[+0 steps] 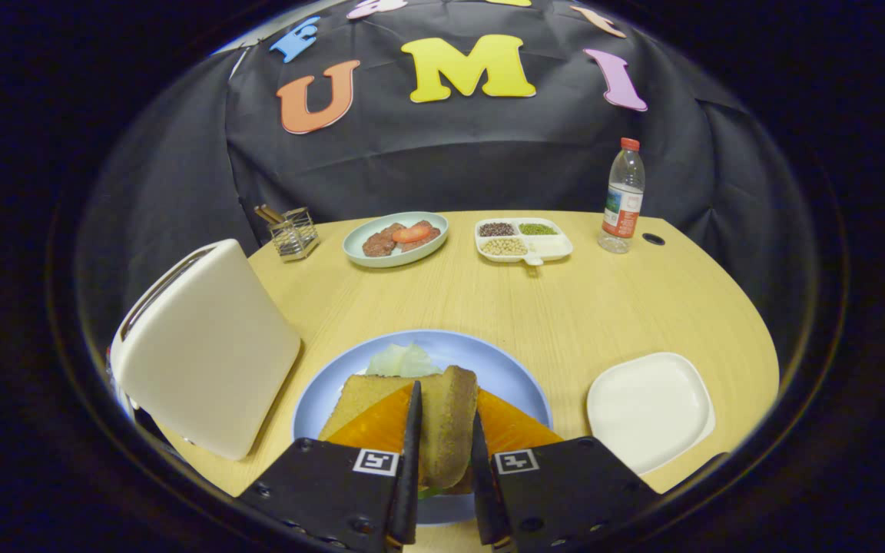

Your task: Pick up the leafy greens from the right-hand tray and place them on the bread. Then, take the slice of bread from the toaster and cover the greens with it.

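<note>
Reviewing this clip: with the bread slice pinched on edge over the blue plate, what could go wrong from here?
1. The gripper holds the bread slice upright on its edge between both fingers; released like this, it may topple off-centre rather than lie flat.
2. The leafy greens poke out at the far side of the bottom bread, so the cover may miss them.
3. The toaster stands close beside the blue plate; a sideways swing might clip it.

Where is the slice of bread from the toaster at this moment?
In the gripper view, the bread slice stands on edge, clamped between the gripper fingers, over the blue plate, right of the toaster.
</note>
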`<state>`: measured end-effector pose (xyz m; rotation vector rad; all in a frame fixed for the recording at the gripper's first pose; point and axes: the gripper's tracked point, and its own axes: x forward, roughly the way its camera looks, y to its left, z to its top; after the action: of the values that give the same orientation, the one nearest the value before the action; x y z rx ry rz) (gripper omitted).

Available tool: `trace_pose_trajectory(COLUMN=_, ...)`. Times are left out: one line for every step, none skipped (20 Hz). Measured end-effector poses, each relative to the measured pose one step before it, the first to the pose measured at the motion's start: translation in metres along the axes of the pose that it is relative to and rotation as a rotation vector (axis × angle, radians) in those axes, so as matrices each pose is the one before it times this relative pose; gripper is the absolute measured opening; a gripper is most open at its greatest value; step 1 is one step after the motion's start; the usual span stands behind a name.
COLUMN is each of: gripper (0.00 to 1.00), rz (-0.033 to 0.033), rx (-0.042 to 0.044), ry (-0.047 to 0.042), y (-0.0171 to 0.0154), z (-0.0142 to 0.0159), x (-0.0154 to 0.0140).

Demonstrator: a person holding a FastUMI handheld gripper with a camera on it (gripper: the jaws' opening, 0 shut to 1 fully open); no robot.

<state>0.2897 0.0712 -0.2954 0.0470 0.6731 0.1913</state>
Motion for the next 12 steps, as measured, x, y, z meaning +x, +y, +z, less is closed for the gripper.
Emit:
trace_pose_trajectory(gripper=0.31, rz=0.00689, rx=0.00419, ry=-0.00459, y=0.00169, z=0.00147, x=-0.00053)
trace_pose_trajectory(gripper=0.33, rz=-0.00961, rx=-0.00046, ry=0.00098, y=-0.00149, z=-0.00027, x=-0.00089)
trace_pose_trajectory(gripper=0.36, rz=-0.01669, rx=0.00378, ry=0.00641, y=-0.00198, z=-0.00027, x=-0.00018)
trace_pose_trajectory(gripper=0.41, rz=-0.01769, rx=0.00411, ry=0.00334, y=-0.00305, z=-0.00023, x=-0.00047)
trace_pose_trajectory(gripper=0.48, rz=0.00246, rx=0.00455, ry=0.00259, y=0.00117, z=0.00047, x=-0.00111)
trace_pose_trajectory(gripper=0.50, rz=-0.00418, rx=0.00465, ry=0.00196, y=0.00000, z=0.00014, x=-0.00222)
trace_pose_trajectory(gripper=0.50, rz=-0.01442, rx=0.00285, ry=-0.00104, y=-0.00281, z=0.00056, x=-0.00204)
trace_pose_trajectory(gripper=0.56, rz=-0.00748, rx=-0.00079, ry=0.00997, y=-0.00265, z=-0.00342, x=-0.00046)
trace_pose_trajectory(gripper=0.63, rz=-0.00316, rx=0.00415, ry=0.01412, y=-0.00066, z=-0.00293, x=-0.00343)
trace_pose_trajectory(gripper=0.69, rz=-0.00799, rx=0.00635, ry=0.00580, y=-0.00246, z=-0.00128, x=-0.00363)
trace_pose_trajectory(gripper=0.76, rz=-0.01246, rx=0.00752, ry=-0.00618, y=-0.00436, z=0.00184, x=-0.00398)
trace_pose_trajectory(gripper=0.86, rz=-0.00975, rx=0.00856, ry=-0.01516, y=-0.00328, z=0.00317, x=-0.00504)
